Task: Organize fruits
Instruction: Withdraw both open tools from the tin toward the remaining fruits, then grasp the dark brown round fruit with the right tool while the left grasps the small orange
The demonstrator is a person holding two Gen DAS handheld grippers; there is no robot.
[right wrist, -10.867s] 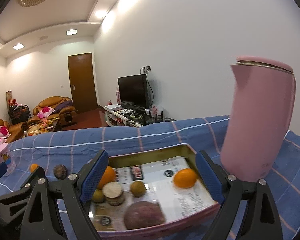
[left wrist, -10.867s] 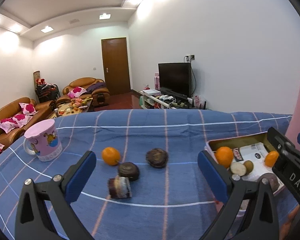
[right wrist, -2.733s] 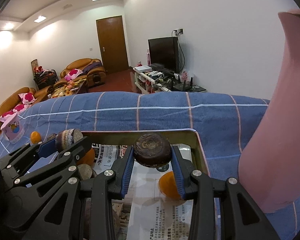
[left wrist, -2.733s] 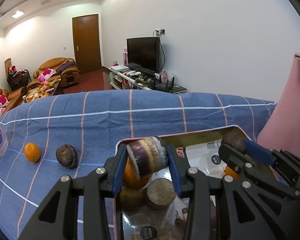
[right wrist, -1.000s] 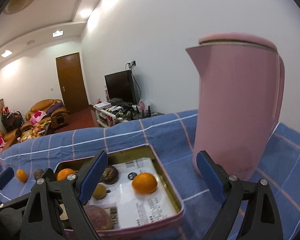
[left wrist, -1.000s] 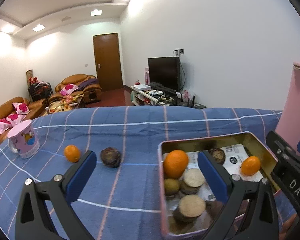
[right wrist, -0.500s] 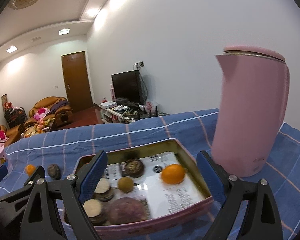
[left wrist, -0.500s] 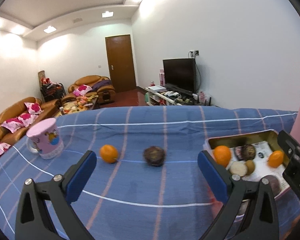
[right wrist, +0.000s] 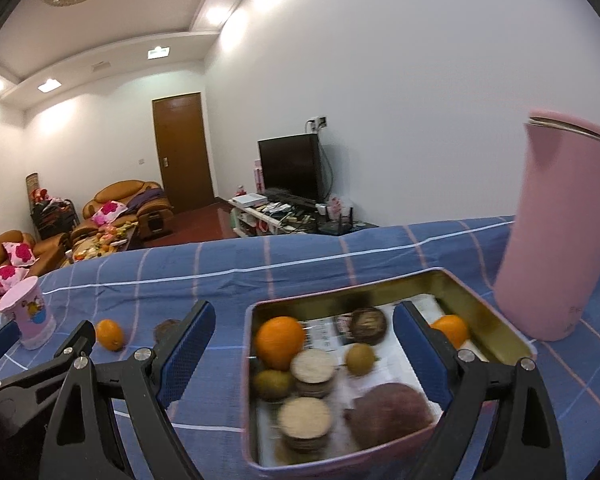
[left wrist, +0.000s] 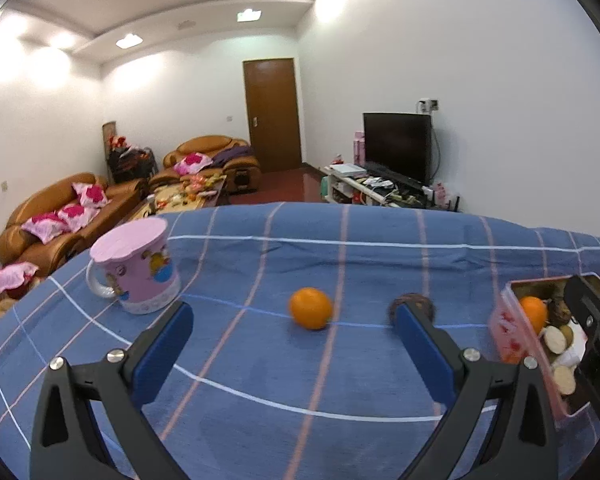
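An orange (left wrist: 311,307) lies on the blue checked cloth, with a dark brown fruit (left wrist: 410,307) to its right, partly hidden behind my left gripper's right finger. My left gripper (left wrist: 292,342) is open and empty, just short of the orange. The pink tin (right wrist: 488,308) holds two oranges, a kiwi, dark fruits and cut pieces. My right gripper (right wrist: 302,340) is open and empty over the tin's near left part. In the right wrist view the loose orange (right wrist: 109,334) and dark fruit (right wrist: 166,328) lie left of the tin.
A pink lidded mug (left wrist: 138,266) stands at the left of the cloth. A tall pink jug (right wrist: 560,232) stands right of the tin. The tin (left wrist: 512,332) and the right gripper's body sit at the right edge of the left wrist view.
Both grippers have swung left. The left gripper now faces the loose orange and the mug is nearer. The tin has shifted right in both views.
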